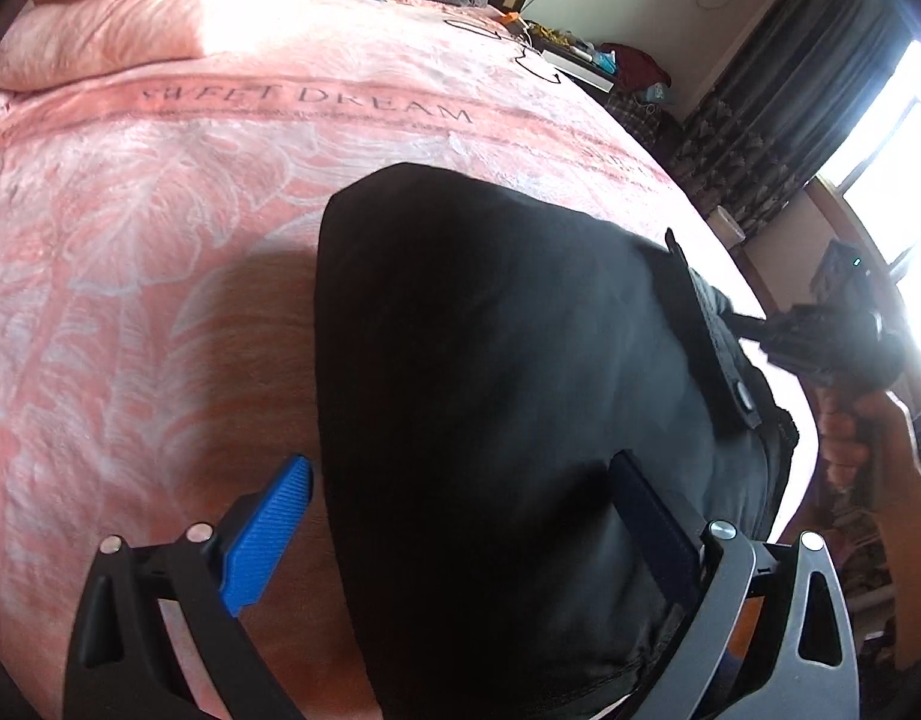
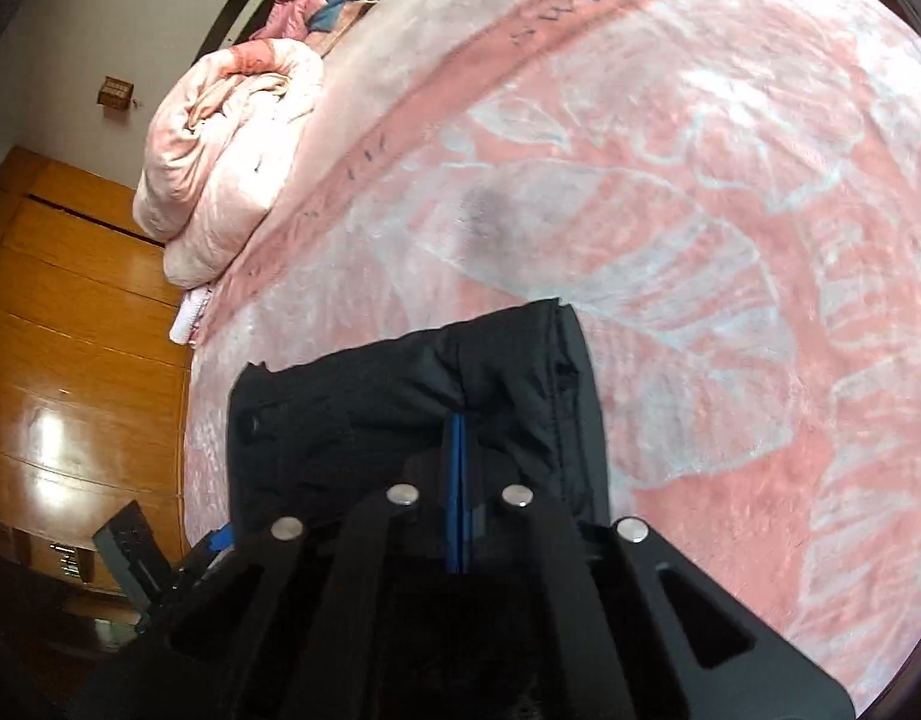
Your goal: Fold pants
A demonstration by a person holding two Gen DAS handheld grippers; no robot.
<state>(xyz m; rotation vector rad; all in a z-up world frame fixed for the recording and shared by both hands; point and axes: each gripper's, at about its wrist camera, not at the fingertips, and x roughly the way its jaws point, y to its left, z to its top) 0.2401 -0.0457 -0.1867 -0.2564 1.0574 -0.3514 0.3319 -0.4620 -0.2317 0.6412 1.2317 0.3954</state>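
1. We saw the black pants [image 1: 508, 408] lying folded on the pink bedspread [image 1: 160, 240].
2. Our left gripper [image 1: 460, 516] gaped apart, straddling their near edge.
3. Our right gripper [image 2: 458, 438] was clamped on the waistband side, nearer.

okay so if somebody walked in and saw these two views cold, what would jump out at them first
The black fabric pants dominate, lying folded on the pink plush leaf-patterned blanket that covers the bed. The right gripper is pinched shut on the pants' edge, while the left gripper stands open, its blue ribbed pads either side of the cloth. Behind, a rolled pale pink quilt sits at the bed's edge.
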